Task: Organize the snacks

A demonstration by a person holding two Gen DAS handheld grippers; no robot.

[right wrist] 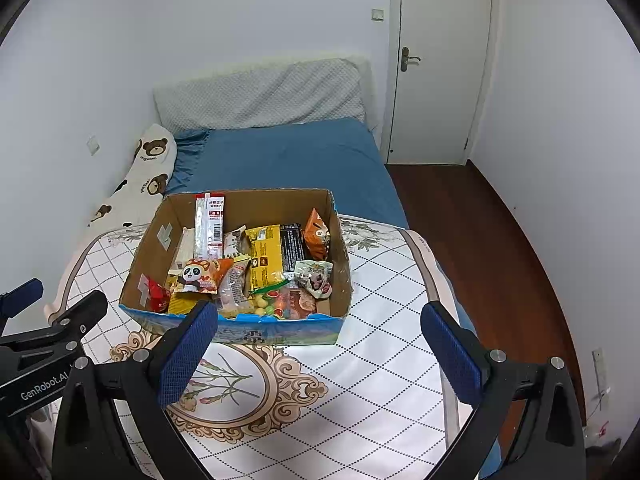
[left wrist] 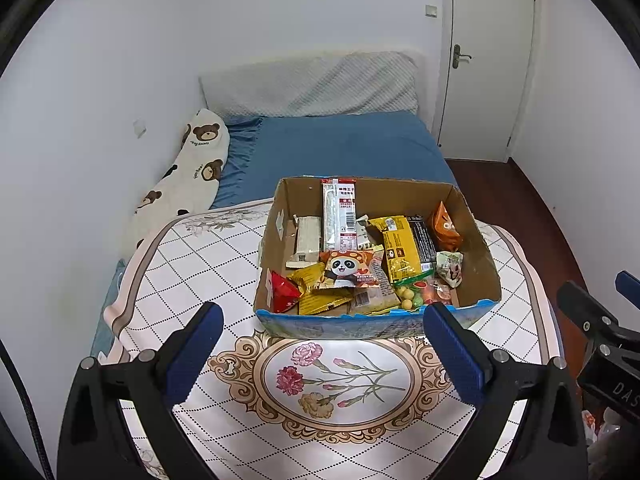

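Rectangular cardboard box [left wrist: 476, 248] of crinkly snack packets [left wrist: 348, 268], quilted blanket [left wrist: 192, 264]

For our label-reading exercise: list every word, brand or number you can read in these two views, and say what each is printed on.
"GenRobot.AI": on the left gripper, seen in the right wrist view.
"DAS", cut off at the edge: on the right gripper, seen in the left wrist view.
Bear pillow: small print, blurred.
Snack packets in the box, including the tall red-and-white packet: print too small to read.

open cardboard box [left wrist: 476, 256] upright on quilt, packed with snack packets [left wrist: 348, 268].
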